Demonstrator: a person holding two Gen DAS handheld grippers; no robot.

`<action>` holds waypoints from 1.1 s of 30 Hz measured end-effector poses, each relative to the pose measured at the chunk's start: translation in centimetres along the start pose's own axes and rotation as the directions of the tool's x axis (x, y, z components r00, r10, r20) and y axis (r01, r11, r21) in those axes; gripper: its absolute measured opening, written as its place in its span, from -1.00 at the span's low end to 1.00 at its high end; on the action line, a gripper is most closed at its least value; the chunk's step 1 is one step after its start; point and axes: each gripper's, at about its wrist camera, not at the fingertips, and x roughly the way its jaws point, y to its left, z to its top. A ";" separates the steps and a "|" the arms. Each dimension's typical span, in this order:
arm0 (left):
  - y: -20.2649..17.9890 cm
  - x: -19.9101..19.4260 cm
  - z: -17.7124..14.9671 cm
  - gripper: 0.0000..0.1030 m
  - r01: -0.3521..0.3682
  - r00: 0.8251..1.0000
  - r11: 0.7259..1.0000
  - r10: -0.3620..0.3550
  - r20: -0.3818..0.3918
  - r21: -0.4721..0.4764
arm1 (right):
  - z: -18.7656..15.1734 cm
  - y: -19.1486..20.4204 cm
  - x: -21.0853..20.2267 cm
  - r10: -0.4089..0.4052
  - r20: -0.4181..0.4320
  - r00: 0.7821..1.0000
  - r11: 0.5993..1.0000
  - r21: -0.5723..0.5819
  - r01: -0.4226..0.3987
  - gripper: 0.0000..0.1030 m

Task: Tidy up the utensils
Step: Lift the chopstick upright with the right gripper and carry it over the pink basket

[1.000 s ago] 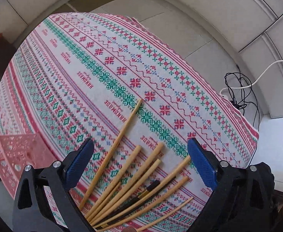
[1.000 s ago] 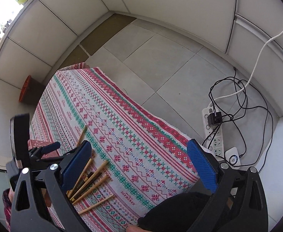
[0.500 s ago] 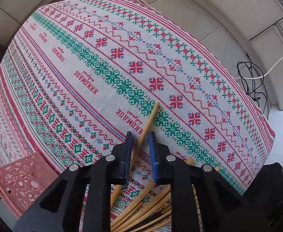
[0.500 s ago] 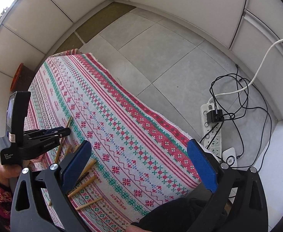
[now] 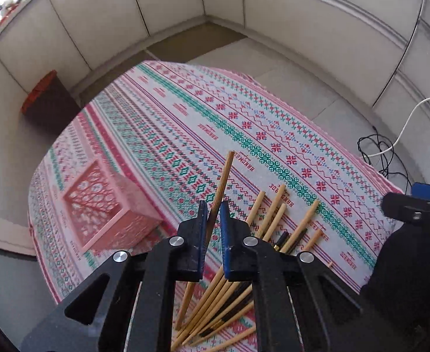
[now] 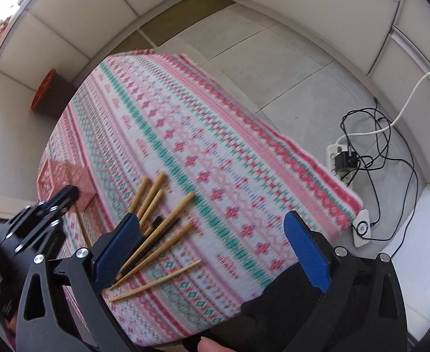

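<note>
The left gripper (image 5: 213, 215) is clenched on one chopstick (image 5: 223, 178), which sticks out past its tips above the pile (image 5: 276, 220) just to their right. The right gripper (image 6: 212, 243) hangs released over that pile, jaws wide, holding nothing. To do this well, I'd keep the stick pinched firmly and swing it left to the pink basket (image 5: 97, 205) nearby. Beyond lies bare cloth (image 5: 244, 123), whose far edge drops to the floor.
</note>
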 end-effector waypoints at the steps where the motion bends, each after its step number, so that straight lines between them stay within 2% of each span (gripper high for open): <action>1: 0.7 -2.2 -1.0 -0.86 -0.013 0.999 1.000 0.013 0.042 -0.019 | -0.6 0.9 0.2 -0.004 -0.015 1.000 1.000 -0.014 0.003 0.85; 3: 0.3 -4.8 -2.0 -0.87 -0.025 0.994 0.998 0.031 0.103 -0.057 | -2.1 2.3 0.8 -0.012 -0.052 0.999 1.000 -0.025 0.011 0.81; 6: 1.2 -8.9 -4.3 -0.91 -0.040 0.978 0.992 0.063 0.201 -0.117 | -4.4 3.4 2.4 -0.041 -0.105 0.994 0.999 0.030 0.044 0.71; 9: 1.5 -12.6 -5.9 -0.91 -0.046 0.954 0.986 0.090 0.287 -0.158 | -6.6 3.3 4.6 -0.042 -0.187 0.981 0.987 0.147 0.070 0.56; 13: 1.8 -16.2 -7.1 -0.91 -0.032 0.912 0.982 0.104 0.397 -0.185 | -8.5 2.2 7.5 -0.041 -0.290 0.956 0.936 0.324 0.138 0.27; 16: 1.8 -17.9 -7.5 -0.91 -0.027 0.883 0.980 0.115 0.455 -0.197 | -8.7 1.7 8.7 -0.051 -0.299 0.953 0.898 0.404 0.175 0.07; 19: 2.0 -19.6 -8.5 -0.91 -0.011 0.864 0.979 0.112 0.492 -0.203 | -8.5 1.6 8.9 -0.040 -0.284 0.958 0.869 0.463 0.174 0.06; 23: 2.8 -20.9 -9.7 -0.91 -0.002 0.847 0.974 0.122 0.517 -0.228 | -7.6 2.6 9.5 -0.048 -0.279 0.959 0.845 0.501 0.188 0.07; 27: 3.4 -22.0 -10.3 -0.91 0.017 0.833 0.965 0.131 0.537 -0.261 | -7.7 4.4 10.4 -0.132 -0.293 0.947 0.819 0.506 0.271 0.07; 30: 3.6 -22.1 -10.5 -0.91 0.028 0.830 0.961 0.131 0.542 -0.275 | -7.8 5.4 10.5 -0.185 -0.294 0.938 0.799 0.511 0.318 -0.07; 31: 3.7 -22.2 -10.6 -0.91 0.030 0.830 0.959 0.133 0.541 -0.283 | -7.8 5.7 10.5 -0.195 -0.289 0.937 0.799 0.508 0.323 -0.17; 32: 3.8 -22.2 -10.8 -0.91 0.032 0.831 0.956 0.137 0.539 -0.291 | -8.2 6.5 10.8 -0.200 -0.278 0.939 0.802 0.504 0.320 -0.39; 33: 4.0 -22.2 -10.9 -0.91 0.033 0.833 0.953 0.140 0.535 -0.300 | -8.2 6.6 10.7 -0.196 -0.261 0.945 0.810 0.501 0.306 -0.53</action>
